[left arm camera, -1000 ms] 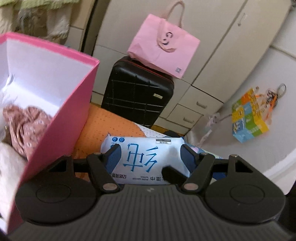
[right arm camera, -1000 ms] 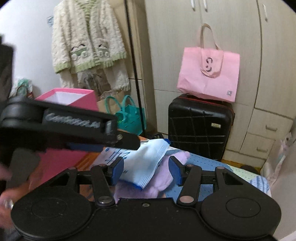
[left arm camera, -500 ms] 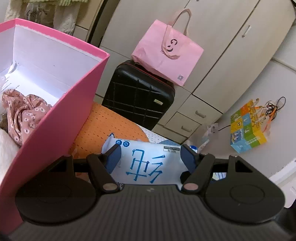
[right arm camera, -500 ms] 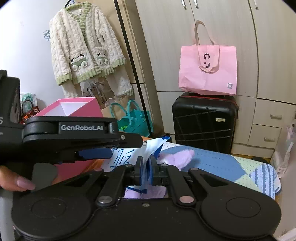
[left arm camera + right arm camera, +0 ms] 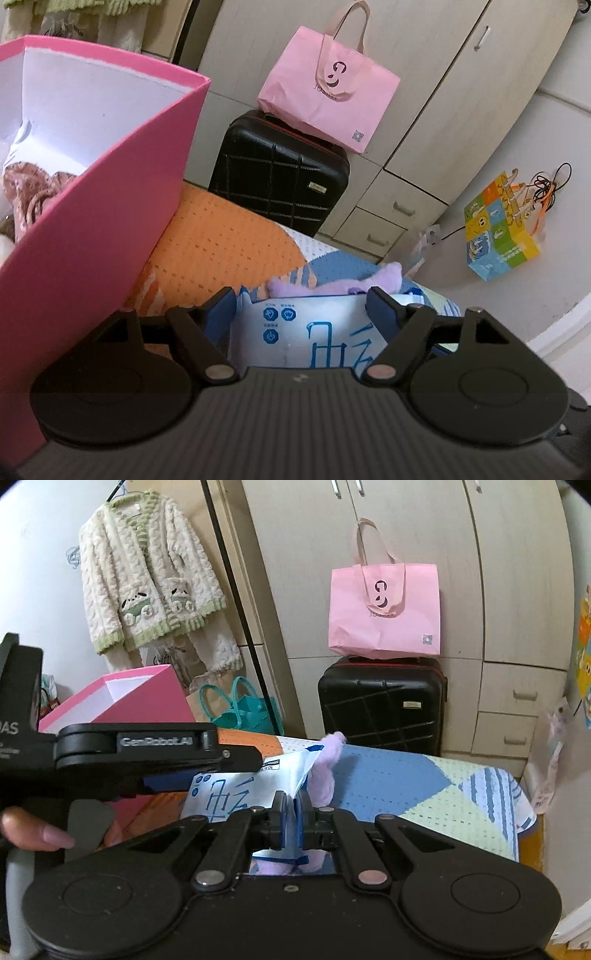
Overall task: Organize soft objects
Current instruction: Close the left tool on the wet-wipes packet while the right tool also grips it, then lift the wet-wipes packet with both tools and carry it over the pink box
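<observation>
Right wrist: one wipes pack (image 5: 236,790), one purple plush (image 5: 325,771).

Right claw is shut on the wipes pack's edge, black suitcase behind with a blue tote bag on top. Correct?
Not quite: the tote bag on the black suitcase is pink, not blue. The right wrist view shows it. The rest holds: the right claw is shut on the edge of the wipes pack.
</observation>
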